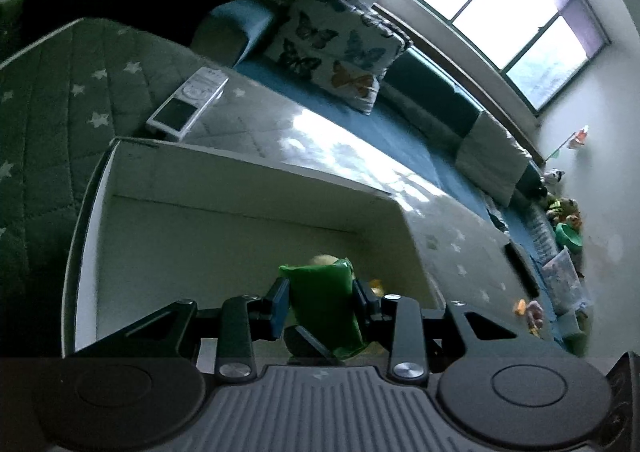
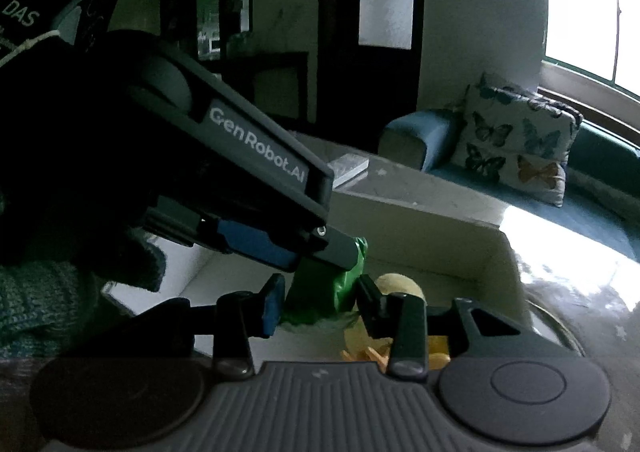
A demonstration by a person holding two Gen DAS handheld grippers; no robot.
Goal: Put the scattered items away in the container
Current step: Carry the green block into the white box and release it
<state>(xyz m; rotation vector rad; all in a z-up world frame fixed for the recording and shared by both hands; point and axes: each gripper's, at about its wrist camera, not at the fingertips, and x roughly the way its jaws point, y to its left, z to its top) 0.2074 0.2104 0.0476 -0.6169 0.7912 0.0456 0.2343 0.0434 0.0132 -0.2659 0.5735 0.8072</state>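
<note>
My left gripper (image 1: pixel 322 302) is shut on a green packet (image 1: pixel 324 304) and holds it over the open white box (image 1: pixel 240 187). My right gripper (image 2: pixel 320 298) closes on the same green packet (image 2: pixel 316 292) from its other side, with the left gripper's body (image 2: pixel 260 155) crossing above it. A yellow plush toy (image 2: pixel 400 288) lies in the box behind the packet, with orange bits (image 2: pixel 376 356) below it. The yellow toy's top shows in the left wrist view (image 1: pixel 326 260).
The box stands on a grey star-patterned quilt (image 1: pixel 60 99). A white remote (image 1: pixel 188 101) lies beside the box. A butterfly cushion (image 1: pixel 336 51) leans on the blue sofa (image 1: pixel 400 119). Small toys (image 1: pixel 532 312) and a dark remote (image 1: pixel 520 268) lie at right.
</note>
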